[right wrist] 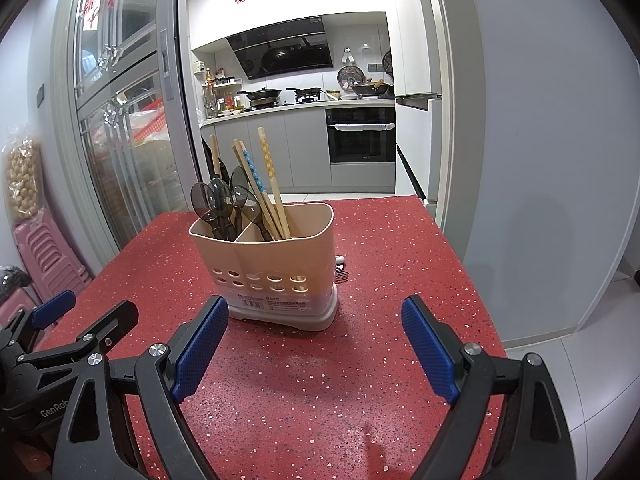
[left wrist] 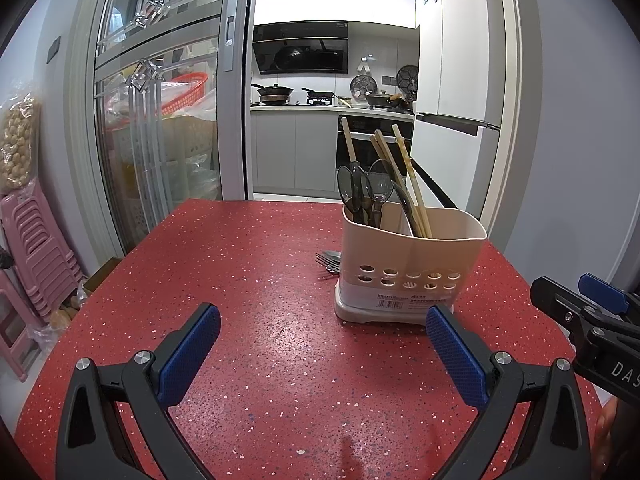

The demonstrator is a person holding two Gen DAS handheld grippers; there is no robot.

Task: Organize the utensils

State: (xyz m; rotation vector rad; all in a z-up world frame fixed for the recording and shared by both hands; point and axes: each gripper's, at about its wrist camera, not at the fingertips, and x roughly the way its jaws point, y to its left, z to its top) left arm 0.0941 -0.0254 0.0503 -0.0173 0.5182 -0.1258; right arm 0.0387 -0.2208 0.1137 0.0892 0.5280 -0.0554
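A beige utensil holder stands on the red speckled table. Its left compartment holds dark plastic spoons; the other holds wooden chopsticks. Metal forks lie flat on the table behind the holder, mostly hidden. My left gripper is open over bare table, short of the holder and to its left. My right gripper is open too, just in front of the holder, nothing between its fingers.
The table's right edge drops to a tiled floor beside a grey wall. Stacked pink stools stand at the left, by a glass sliding door. A kitchen lies beyond the table's far edge.
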